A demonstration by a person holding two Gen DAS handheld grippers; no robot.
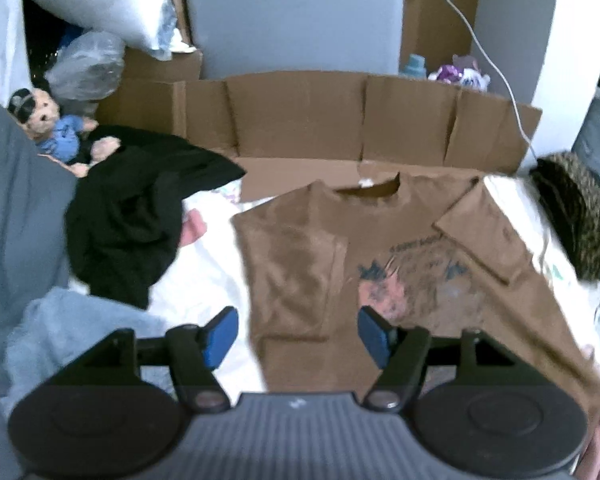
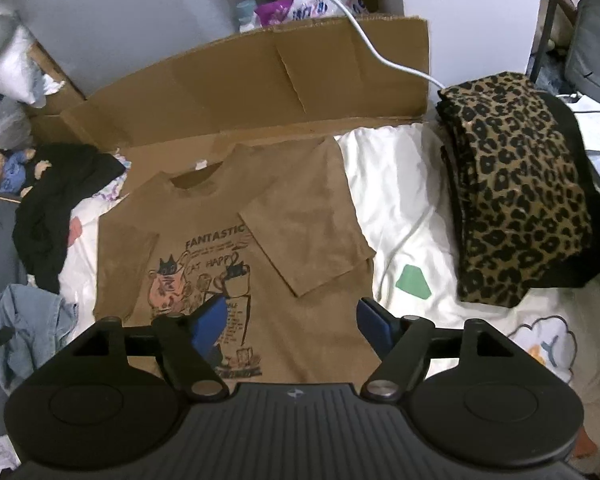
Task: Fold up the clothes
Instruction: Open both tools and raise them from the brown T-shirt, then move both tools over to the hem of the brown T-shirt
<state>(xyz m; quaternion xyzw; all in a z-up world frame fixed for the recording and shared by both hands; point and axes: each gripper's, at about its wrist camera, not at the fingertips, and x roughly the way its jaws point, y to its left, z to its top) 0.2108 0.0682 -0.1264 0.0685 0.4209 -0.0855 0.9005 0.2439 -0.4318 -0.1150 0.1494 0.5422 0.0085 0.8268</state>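
Lying flat below both empty, wide-apart grippers, left gripper (image 1: 296, 330) and right gripper (image 2: 292, 322): the brown T-shirt (image 2: 300, 224).

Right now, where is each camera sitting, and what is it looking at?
Left wrist: on the left tongs, looking down at the brown T-shirt and black garment; only its open blue fingers show.
Right wrist: on the right tongs, looking down at the same shirt's cat print and leopard-print cloth; open tongs only.
Both share the shirt, cardboard and teddy bear.

Brown printed T-shirt (image 2: 312, 240) flat, both sleeves folded inward.
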